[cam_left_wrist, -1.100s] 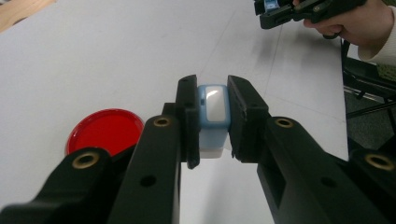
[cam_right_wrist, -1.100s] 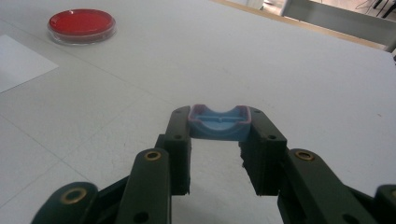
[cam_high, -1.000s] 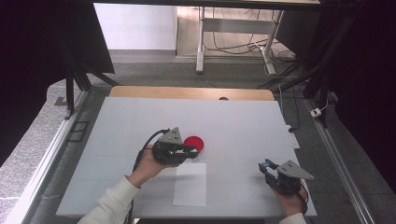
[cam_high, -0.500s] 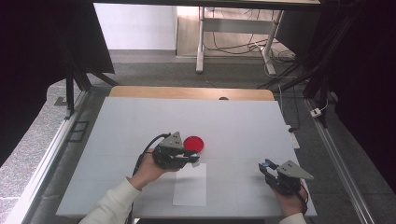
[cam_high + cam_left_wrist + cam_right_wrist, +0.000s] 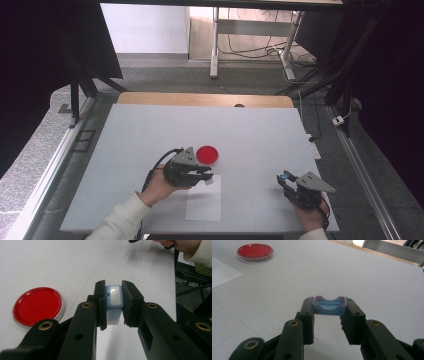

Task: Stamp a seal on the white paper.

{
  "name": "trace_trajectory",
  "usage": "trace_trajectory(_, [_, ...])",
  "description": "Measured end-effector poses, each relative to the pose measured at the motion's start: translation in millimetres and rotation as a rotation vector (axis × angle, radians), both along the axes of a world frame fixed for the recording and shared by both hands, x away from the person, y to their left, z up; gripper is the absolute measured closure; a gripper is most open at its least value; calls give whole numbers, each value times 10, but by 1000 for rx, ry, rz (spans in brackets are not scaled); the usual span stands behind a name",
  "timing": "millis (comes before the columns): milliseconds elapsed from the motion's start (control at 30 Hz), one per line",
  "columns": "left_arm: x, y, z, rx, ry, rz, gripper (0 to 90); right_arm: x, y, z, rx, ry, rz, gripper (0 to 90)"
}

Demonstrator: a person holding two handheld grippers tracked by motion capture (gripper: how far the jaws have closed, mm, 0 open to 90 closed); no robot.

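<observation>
2 tools clamped: left tool [image 5: 113,305] on blue-white stamp [image 5: 114,302], base hidden; right tool [image 5: 329,307] on blue cap [image 5: 329,305].

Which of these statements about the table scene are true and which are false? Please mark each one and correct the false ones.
1. The left tool is shut on a small blue and white stamp. True.
2. The red dish lies on the sheet of paper. False: it lies on the bare table, beyond the paper.
3. The right tool is empty. False: it is shut on a blue cap.
4. The red dish is nearer to the left tool than to the right tool. True.
5. The stamp is pressed into the red dish. False: it is held beside the dish, apart from it.
</observation>
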State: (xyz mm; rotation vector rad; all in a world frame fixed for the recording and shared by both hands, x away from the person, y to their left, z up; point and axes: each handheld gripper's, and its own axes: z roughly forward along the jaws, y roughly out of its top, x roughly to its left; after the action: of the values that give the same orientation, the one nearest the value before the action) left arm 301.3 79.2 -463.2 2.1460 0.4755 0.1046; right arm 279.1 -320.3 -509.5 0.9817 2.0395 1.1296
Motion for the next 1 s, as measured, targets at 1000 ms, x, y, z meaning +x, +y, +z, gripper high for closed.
trace_trajectory(1000, [-65,-17,-346,68,54,-9,744,7,-5,-11,-4,5,-2,642])
